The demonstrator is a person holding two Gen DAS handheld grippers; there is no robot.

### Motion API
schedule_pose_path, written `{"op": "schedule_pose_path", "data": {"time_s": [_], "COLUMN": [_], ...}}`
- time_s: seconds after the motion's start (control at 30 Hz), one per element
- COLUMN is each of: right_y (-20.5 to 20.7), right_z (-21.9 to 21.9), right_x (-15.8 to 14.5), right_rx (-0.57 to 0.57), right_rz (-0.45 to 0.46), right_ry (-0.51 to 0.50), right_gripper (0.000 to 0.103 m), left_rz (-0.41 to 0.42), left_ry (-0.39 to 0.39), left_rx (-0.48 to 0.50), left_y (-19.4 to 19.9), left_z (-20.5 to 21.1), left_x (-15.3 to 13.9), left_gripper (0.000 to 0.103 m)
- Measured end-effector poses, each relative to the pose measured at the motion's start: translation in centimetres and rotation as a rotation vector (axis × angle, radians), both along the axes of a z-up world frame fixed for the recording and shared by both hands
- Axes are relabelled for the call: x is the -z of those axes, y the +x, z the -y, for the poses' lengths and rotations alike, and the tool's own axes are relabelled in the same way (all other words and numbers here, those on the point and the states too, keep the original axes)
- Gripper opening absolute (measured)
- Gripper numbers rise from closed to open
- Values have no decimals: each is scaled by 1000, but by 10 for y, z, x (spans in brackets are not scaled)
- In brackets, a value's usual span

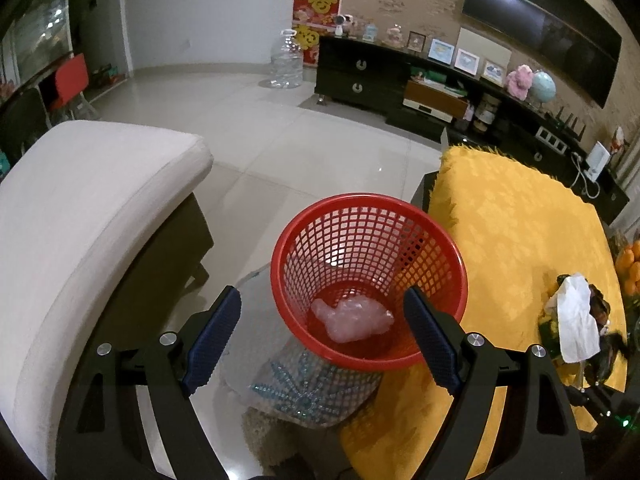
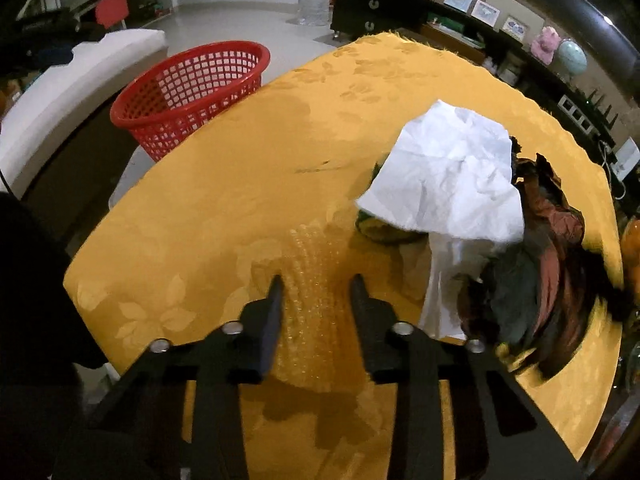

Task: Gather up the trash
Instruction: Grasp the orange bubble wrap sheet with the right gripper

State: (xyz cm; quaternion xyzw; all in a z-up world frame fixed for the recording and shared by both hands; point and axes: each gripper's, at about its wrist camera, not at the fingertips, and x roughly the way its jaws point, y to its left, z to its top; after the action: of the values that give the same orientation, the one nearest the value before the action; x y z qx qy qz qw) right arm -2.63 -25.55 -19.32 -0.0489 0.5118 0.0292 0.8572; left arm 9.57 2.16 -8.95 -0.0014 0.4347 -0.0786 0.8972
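Bubble wrap (image 2: 316, 300): light, soft, slippery; right gripper (image 2: 318, 282) pinches its bunched middle, left gripper (image 1: 322, 312) spread empty.

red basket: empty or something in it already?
Not empty. The red basket stands upright, and one crumpled wad of clear plastic lies on its bottom.

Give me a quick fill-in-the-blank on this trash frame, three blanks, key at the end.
1. The basket beside the table is coloured ____.
2. The cloth covering the table is coloured ____.
3. The right tongs straddle a clear piece of ____ wrap on the cloth, near a crumpled white tissue.
Missing words: red; yellow; bubble
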Motion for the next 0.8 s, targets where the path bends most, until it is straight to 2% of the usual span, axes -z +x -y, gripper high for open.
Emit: {"op": "schedule_pose_path", "data": {"time_s": [0.1, 0.23, 0.6, 0.8], "right_y": [-2, 0, 21, 54], "right_z": [-1, -7, -9, -27], "right_x": [-3, -8, -44, -69], "right_rx": [-12, -31, -22, -53], "right_rz": [-10, -13, 40, 97], "right_ry": [32, 66, 305, 315], "right_gripper": [14, 13, 13, 13], "left_rz": [-1, -3, 7, 14], "left_ry": [-7, -17, -32, -47], "left_rx": [-11, -20, -34, -52], "left_y": [-1, -1, -3, -3], "left_z": [-5, -10, -20, -27], "left_x": [-2, -2, -5, -8], "left_gripper": [80, 80, 80, 80]}}
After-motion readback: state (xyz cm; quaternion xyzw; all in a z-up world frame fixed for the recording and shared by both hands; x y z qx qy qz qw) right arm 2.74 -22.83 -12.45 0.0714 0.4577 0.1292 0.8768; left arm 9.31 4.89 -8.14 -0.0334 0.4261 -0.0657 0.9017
